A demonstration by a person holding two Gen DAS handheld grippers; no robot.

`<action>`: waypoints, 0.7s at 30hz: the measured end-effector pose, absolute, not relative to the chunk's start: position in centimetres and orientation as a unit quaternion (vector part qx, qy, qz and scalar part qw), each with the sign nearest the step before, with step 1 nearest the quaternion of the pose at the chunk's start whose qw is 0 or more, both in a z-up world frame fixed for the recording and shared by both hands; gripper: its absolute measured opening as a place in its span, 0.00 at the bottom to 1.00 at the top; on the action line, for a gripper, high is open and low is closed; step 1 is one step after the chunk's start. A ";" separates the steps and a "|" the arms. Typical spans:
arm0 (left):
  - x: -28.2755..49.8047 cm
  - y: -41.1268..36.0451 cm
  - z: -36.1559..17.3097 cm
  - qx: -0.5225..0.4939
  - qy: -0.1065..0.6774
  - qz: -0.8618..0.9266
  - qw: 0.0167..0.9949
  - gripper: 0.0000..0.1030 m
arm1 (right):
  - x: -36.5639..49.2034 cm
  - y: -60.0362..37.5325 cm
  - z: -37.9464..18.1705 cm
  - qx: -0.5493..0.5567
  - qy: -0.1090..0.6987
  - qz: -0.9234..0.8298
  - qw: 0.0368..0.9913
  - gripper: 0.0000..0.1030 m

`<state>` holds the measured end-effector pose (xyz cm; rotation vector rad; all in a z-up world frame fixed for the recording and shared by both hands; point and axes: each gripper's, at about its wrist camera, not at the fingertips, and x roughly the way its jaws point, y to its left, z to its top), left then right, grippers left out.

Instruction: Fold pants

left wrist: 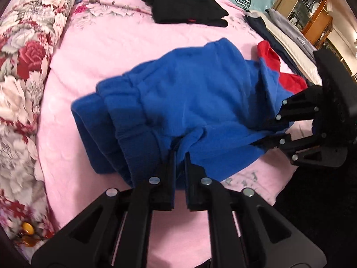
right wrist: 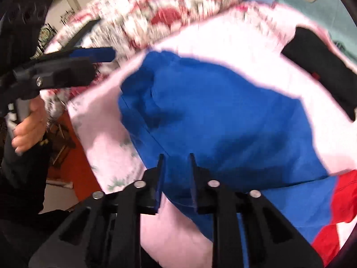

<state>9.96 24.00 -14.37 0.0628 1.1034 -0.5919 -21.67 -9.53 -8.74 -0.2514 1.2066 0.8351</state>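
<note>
We see the left gripper (left wrist: pixel 180 154) pinching the blue pants (left wrist: pixel 183 102) at 6 o'clock. At 3 o'clock, the right gripper (left wrist: pixel 273 129) clamps them too.

The right wrist view is smeared by motion blur, so the floral quilt (right wrist: pixel 169 11) is only streaks of red and white, and the black garment (right wrist: pixel 321 67) runs off the right edge. Blue pants (right wrist: pixel 223 116) cover the fingertips of the right gripper (right wrist: pixel 176 158), and cloth appears to fill the gap, though blur leaves the grip unclear. In the left wrist view the left gripper (left wrist: pixel 180 154) has its tips buried in the pants' folds, and the stacked clothes (left wrist: pixel 281 31) are cut off at the right.
</note>
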 end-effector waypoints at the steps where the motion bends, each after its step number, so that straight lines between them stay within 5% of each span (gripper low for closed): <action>1: 9.6 24.2 -14.1 0.025 0.511 -0.279 0.813 0.14 | -22.1 -9.5 -10.0 -0.111 0.570 0.389 0.716 0.19; 3: 8.8 24.8 -13.0 0.015 0.496 -0.284 0.821 0.27 | -22.5 -9.6 -10.4 -0.109 0.568 0.384 0.719 0.20; 6: 7.1 26.3 -10.3 0.000 0.453 -0.269 0.850 0.79 | -21.9 -9.9 -9.7 -0.101 0.574 0.380 0.718 0.20; 9: 5.7 27.6 -7.7 -0.027 0.407 -0.269 0.872 0.79 | -19.2 -12.6 -7.8 -0.053 0.594 0.365 0.715 0.21; 13: 5.6 27.5 -5.8 -0.078 0.378 -0.271 0.882 0.79 | -13.6 -21.5 -3.9 0.003 0.592 0.239 0.770 0.52; 14: 5.9 26.8 -5.8 -0.087 0.377 -0.265 0.883 0.79 | -12.1 -23.9 -3.6 0.013 0.601 0.195 0.775 0.53; 15: 6.3 26.3 -6.1 -0.093 0.381 -0.261 0.882 0.78 | -9.8 -27.1 -3.6 0.033 0.618 0.139 0.773 0.53; 17: 7.7 24.5 -7.7 -0.114 0.407 -0.256 0.869 0.61 | -6.3 -30.9 -4.4 0.068 0.647 0.063 0.757 0.53; 19: 9.1 23.1 -10.3 -0.123 0.453 -0.251 0.847 0.11 | -2.1 -34.6 -6.2 0.116 0.678 -0.009 0.726 0.53; 21: 10.5 21.6 -13.6 -0.101 0.514 -0.211 0.826 0.03 | 1.4 -37.0 -8.5 0.183 0.700 -0.050 0.689 0.53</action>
